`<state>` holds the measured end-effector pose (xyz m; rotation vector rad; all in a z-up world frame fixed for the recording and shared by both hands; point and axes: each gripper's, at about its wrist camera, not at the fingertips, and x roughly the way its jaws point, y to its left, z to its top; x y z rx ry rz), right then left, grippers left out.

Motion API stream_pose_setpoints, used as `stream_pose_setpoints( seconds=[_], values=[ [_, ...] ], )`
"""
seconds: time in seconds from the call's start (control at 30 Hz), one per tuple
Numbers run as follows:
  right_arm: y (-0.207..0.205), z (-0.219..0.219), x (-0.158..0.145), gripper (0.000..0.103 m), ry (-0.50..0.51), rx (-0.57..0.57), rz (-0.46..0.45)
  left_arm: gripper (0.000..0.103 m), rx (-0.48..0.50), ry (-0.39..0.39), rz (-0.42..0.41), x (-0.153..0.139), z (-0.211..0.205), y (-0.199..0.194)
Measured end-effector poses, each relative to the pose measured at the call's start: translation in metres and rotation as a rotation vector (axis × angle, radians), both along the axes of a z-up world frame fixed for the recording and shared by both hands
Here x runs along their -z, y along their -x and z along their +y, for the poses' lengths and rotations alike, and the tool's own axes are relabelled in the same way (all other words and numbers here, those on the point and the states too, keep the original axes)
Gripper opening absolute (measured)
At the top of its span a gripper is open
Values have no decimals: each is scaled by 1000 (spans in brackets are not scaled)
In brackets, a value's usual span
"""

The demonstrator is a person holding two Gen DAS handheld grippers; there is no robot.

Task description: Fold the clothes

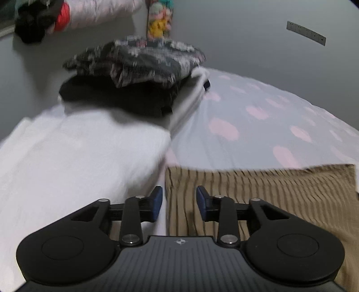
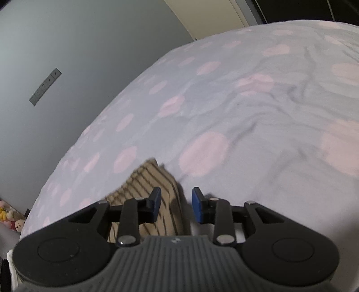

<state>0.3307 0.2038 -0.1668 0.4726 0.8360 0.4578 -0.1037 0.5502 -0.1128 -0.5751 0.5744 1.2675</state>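
In the left wrist view the left gripper point(image 1: 179, 203) sits at the bottom centre, its blue-padded jaws partly apart with nothing between them, hovering over the left edge of a tan ribbed garment point(image 1: 258, 197) that fills the lower right of the frame. A folded white cloth point(image 1: 78, 157) spreads across the lower left, just beside the tan piece. Above centre is a stack of folded clothes point(image 1: 139, 74): a dark patterned item on top of a black one, with white layers underneath. The bedspread point(image 1: 258, 116), pale lilac with pink spots, runs across the right. A soft toy point(image 1: 160, 20) stands at the top centre, a dark and red bundle point(image 1: 42, 20) lies at the upper left, and a strip of wall sockets point(image 1: 306, 33) sits at the upper right. Apart from a small emblem on the gripper body, no writing can be read. In the right wrist view the right gripper point(image 2: 176, 204) is at the bottom centre, jaws likewise partly apart and empty, over the corner of the tan ribbed garment point(image 2: 148, 179). The spotted bedspread point(image 2: 246, 107) fills most of the frame, the socket strip point(image 2: 44, 86) is at the left, and plush toys point(image 2: 11, 219) peek in at the lower left edge.
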Motion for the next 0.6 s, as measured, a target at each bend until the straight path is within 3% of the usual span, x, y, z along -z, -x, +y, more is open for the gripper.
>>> stream_pose_setpoints(
  seconds=[0.17,0.33,0.47,0.53,0.6],
  values=[
    [31,-10,-4,34,42,-30,59,51,19,108,-19,-4,-23,11],
    [60,-30,-9,34,94,-85,82,57,13,256,-113,2,-53,32],
    [74,-52,-3,34,97,-73,172,58,11,313,-82,14,-67,32],
    [75,-56,1,34,58,-77,213,56,26,335,-73,20,-69,28],
    [77,-53,5,34,42,-95,236,39,36,334,-74,22,-71,26]
  ],
)
